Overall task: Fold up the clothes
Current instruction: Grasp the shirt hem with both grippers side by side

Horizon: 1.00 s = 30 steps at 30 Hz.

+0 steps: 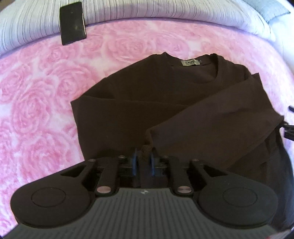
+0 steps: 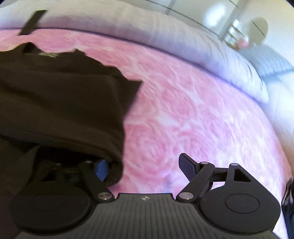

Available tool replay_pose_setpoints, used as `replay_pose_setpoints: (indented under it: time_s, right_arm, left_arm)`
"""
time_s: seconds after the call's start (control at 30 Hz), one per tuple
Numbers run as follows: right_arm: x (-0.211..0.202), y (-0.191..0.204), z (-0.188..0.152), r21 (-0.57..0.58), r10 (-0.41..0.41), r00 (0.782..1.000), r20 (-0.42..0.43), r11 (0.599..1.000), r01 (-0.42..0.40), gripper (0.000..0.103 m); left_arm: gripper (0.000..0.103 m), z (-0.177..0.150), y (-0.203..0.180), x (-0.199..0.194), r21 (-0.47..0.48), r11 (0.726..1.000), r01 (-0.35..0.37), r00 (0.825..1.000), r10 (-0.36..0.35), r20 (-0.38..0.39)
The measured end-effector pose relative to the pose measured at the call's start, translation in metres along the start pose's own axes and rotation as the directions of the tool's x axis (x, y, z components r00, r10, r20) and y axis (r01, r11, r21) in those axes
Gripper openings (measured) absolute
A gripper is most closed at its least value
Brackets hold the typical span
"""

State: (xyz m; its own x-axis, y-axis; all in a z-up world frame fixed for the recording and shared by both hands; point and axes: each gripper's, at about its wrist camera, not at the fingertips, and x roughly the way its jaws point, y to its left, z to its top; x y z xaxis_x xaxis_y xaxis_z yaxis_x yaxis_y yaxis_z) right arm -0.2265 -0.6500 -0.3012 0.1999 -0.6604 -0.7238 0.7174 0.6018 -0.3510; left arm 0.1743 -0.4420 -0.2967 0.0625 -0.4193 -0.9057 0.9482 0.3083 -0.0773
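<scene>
- Closest to the left wrist camera, the left hand-held gripper (image 1: 143, 149) has its blue-padded fingers drawn nearly together on a small bunched tip of the dark brown shirt (image 1: 165, 103); whether the pads are really pressing the cloth cannot be told.
- Straight ahead of that hand-held gripper the shirt lies on the bed, partly folded, with its collar and a grey neck label (image 1: 191, 63) at the far end.
- One sleeve (image 1: 211, 117) is folded across the body, running from the far right down towards the fingers.
- Seen from the right wrist camera, the right hand-held gripper (image 2: 145, 169) has its fingers spread wide apart; no cloth is clamped between them.
- Its left finger, with a blue pad (image 2: 102, 170), sits under a hanging fold of the shirt (image 2: 64, 103), while its right finger (image 2: 187, 167) stands free over the blanket.
- Under the shirt, a pink blanket with a rose pattern (image 1: 36, 110) spreads out on every side of both hand-held grippers.
- Beyond the blanket's far edge lies pale striped bedding (image 1: 128, 9).
- Far ahead and left of the left hand-held gripper, a flat black rectangular object (image 1: 73, 23) rests across the line where blanket and striped bedding meet.
- The right wrist view is blurred, and its far right background cannot be made out.
</scene>
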Motion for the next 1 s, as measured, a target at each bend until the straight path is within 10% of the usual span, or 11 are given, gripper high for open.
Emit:
replay_pose_setpoints:
  time_s: [0.13,0.37,1.0]
  right_arm:
    - [-0.026,0.008,0.001,-0.062,0.033,0.999,0.025,0.998,-0.031,0.079]
    - [-0.056,0.009,-0.007,-0.019,0.087,0.995,-0.056,0.996,-0.088,0.02]
    - [-0.179,0.076,-0.059,-0.038,0.202,0.958,-0.205,0.976,-0.214,0.02]
  left_arm:
    - [0.018,-0.007,0.001,-0.014,-0.011,1.0,-0.027,1.0,0.027,0.011]
    - [0.033,-0.039,0.01,-0.051,-0.065,0.994,-0.092,0.996,0.093,0.016]
    - [0.039,-0.258,-0.037,-0.147,-0.141,0.989,0.042,0.989,-0.062,-0.137]
